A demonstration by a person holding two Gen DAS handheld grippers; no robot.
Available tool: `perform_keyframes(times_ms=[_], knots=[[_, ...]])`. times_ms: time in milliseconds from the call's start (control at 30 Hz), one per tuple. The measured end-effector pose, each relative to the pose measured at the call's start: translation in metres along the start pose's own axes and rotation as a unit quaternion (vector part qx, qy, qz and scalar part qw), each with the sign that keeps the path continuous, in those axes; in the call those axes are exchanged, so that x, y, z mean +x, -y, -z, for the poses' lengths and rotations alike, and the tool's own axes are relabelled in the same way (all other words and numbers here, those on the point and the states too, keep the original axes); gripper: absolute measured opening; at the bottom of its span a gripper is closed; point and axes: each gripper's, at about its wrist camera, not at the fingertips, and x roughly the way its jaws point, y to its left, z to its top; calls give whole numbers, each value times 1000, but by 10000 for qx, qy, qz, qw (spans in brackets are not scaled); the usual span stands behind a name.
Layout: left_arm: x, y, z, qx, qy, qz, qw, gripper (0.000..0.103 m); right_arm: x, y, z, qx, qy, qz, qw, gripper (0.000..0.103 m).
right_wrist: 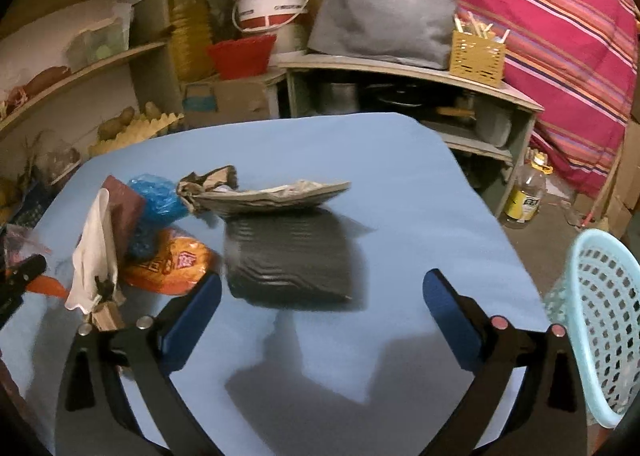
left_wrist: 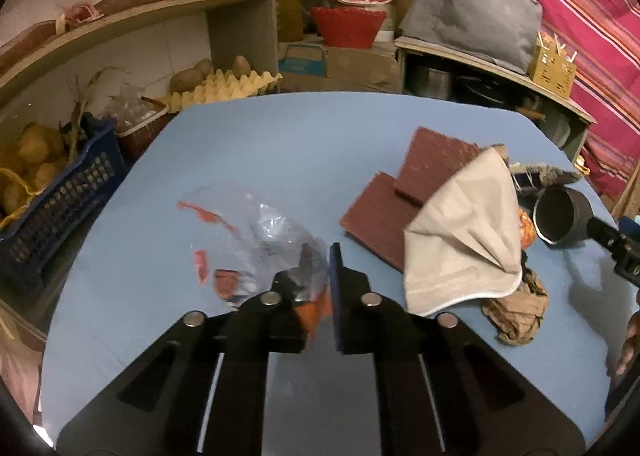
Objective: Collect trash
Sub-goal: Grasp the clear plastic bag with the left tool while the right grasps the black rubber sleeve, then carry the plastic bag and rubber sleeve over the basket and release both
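The left gripper [left_wrist: 320, 272] pinched a clear plastic wrapper [left_wrist: 256, 240] at lower centre of the blue table [left_wrist: 280, 144], its length trailing toward upper left, while the right gripper [right_wrist: 322, 296] hung spread wide before a blurred dark wrapper [right_wrist: 288, 260] lying flat.

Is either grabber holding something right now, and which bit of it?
The left gripper pinches the clear plastic bag by its near edge. The right gripper is open, holding nothing.
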Motion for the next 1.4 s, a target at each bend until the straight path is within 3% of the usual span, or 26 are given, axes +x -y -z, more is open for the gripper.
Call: perform_keyframes(times_ms=[433,500,733,833,1200,1400], knots=[[-7,-9,-17,-109,232,-153,9996,2,25,-9,-7,75,-287,60,9995,95],[-8,-7,-17,-83,254,-152,9995,2,24,-9,-6,28,-300,-23,9995,71],[-18,-1,-15,-76,363,-117,9992,2,15,-11,-4,-107,-289,-243,9992,71],[-26,3,-17,-93,469,-99,9988,2,7,-6,-3,-183,-261,-152,9994,71],[-46,49,-14,135,694,91,9975,2,-24,57,11,-109,-288,231,9993,71],[-58,80,-10,259,795,299,9960,2,-47,96,14,133,-44,310,9994,71]])
